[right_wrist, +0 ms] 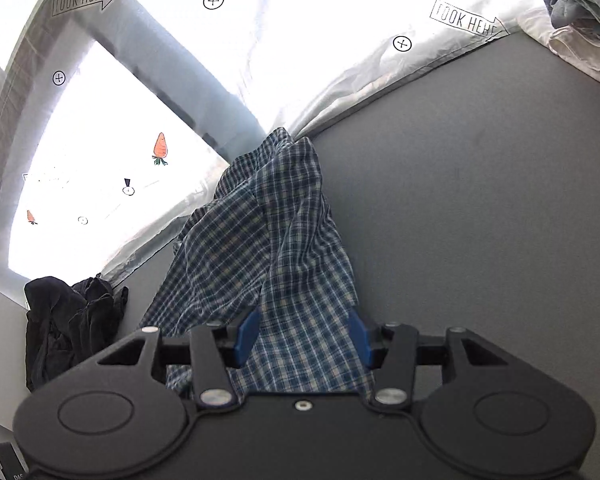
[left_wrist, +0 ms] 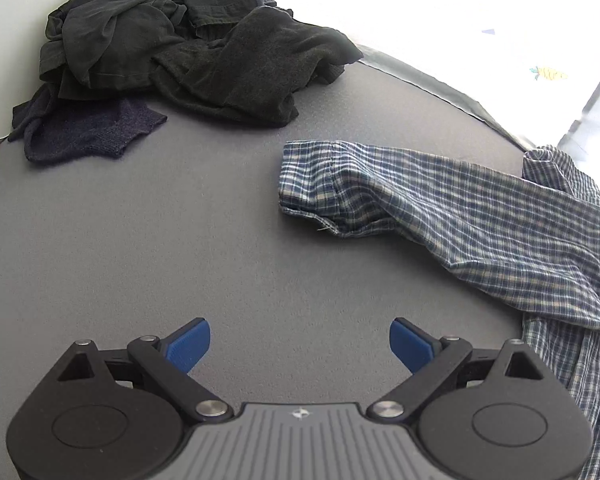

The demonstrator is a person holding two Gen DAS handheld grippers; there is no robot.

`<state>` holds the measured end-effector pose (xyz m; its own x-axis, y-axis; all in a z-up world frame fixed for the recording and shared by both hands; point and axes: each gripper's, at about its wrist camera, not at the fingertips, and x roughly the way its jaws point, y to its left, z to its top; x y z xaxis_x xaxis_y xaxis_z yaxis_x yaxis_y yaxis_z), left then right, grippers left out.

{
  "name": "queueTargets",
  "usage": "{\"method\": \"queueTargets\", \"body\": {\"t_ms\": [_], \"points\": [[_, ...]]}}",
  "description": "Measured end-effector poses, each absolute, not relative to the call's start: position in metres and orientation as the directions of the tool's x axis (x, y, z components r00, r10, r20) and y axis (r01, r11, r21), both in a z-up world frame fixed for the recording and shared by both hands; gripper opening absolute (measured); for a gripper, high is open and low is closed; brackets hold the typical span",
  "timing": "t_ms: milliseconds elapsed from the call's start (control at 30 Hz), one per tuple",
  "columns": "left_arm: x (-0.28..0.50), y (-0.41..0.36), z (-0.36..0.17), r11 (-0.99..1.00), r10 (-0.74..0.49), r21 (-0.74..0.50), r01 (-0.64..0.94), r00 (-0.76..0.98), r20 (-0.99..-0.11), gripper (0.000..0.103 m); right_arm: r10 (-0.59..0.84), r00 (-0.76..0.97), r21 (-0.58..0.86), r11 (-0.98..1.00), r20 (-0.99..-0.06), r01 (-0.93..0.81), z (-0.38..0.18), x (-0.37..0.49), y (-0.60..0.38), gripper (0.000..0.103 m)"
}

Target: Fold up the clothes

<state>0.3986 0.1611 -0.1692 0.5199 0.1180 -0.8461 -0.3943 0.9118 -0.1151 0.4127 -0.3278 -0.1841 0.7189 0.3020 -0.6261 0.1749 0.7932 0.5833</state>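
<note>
Plaid shirt (left_wrist: 460,216) lies at 2 o'clock from the wide-open left hand-held gripper (left_wrist: 300,346); right hand-held gripper (right_wrist: 303,338), half-open, straddles it unpinched, so it's nearer.

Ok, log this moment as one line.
task: fold clothes | left tongs: open, empty, over table | right tongs: open, above plaid shirt | dark clothes pile: untouched

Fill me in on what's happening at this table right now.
A person with a claw in each hand is folding laundry on a grey table. The plaid shirt lies rumpled and unfolded, one sleeve stretched out. The right claw is over it, jaws apart with shirt fabric between them but not pinched. The left claw is open over bare tabletop, holding nothing. A heap of dark clothes waits at the far side.
</note>
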Motion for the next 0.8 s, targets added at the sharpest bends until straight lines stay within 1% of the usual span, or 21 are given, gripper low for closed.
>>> {"method": "queueTargets", "body": {"t_ms": [133,267,400,433,467,500,533,567,600,633,700,733,800], "points": [[0.443,0.176,-0.175,0.896,0.137,-0.119,-0.427,0.523,-0.841,0.096,0.298,0.718,0.594,0.781,-0.629,0.195,-0.194,0.473,-0.334,0.051],[0.48,0.185,-0.184,0.888,0.162,-0.098,-0.45,0.504,-0.848,0.096,0.28,0.71,0.567,0.799,-0.646,0.201,-0.205,0.523,-0.335,0.053],[0.495,0.185,-0.195,0.875,0.179,-0.087,-0.475,0.487,-0.855,0.096,0.266,0.676,0.523,0.828,-0.687,0.205,-0.22,0.558,-0.33,0.053],[0.496,0.183,-0.196,0.875,0.192,-0.08,-0.478,0.493,-0.849,0.095,0.271,0.672,0.518,0.833,-0.689,0.196,-0.223,0.562,-0.328,0.05],[0.496,0.179,-0.197,0.879,0.198,-0.077,-0.471,0.508,-0.838,0.094,0.275,0.668,0.513,0.838,-0.692,0.187,-0.226,0.566,-0.326,0.036],[0.496,0.176,-0.197,0.884,0.207,-0.07,-0.462,0.522,-0.827,0.091,0.281,0.671,0.515,0.839,-0.686,0.175,-0.227,0.567,-0.324,0.016],[0.495,0.174,-0.198,0.889,0.218,-0.06,-0.454,0.535,-0.816,0.08,0.287,0.674,0.516,0.841,-0.681,0.164,-0.228,0.569,-0.322,0.012],[0.496,0.17,-0.197,0.897,0.229,-0.044,-0.44,0.547,-0.806,0.074,0.293,0.677,0.518,0.842,-0.676,0.152,-0.229,0.57,-0.32,0.011],[0.496,0.167,-0.196,0.903,0.231,-0.038,-0.428,0.557,-0.798,0.057,0.28,0.689,0.504,0.851,-0.669,0.144,-0.228,0.57,-0.317,0.008],[0.496,0.167,-0.194,0.907,0.216,-0.055,-0.417,0.574,-0.79,0.038,0.274,0.698,0.497,0.857,-0.662,0.136,-0.226,0.569,-0.315,0.006],[0.497,0.168,-0.19,0.908,0.186,-0.101,-0.407,0.606,-0.773,0.014,0.253,0.721,0.491,0.861,-0.645,0.136,-0.218,0.569,-0.315,0.004],[0.497,0.169,-0.187,0.903,0.179,-0.121,-0.412,0.618,-0.766,0.01,0.243,0.734,0.491,0.86,-0.634,0.139,-0.214,0.57,-0.316,0.004],[0.498,0.172,-0.173,0.889,0.181,-0.161,-0.428,0.653,-0.735,0.009,0.228,0.755,0.494,0.858,-0.614,0.142,-0.206,0.571,-0.318,0.004]]}}
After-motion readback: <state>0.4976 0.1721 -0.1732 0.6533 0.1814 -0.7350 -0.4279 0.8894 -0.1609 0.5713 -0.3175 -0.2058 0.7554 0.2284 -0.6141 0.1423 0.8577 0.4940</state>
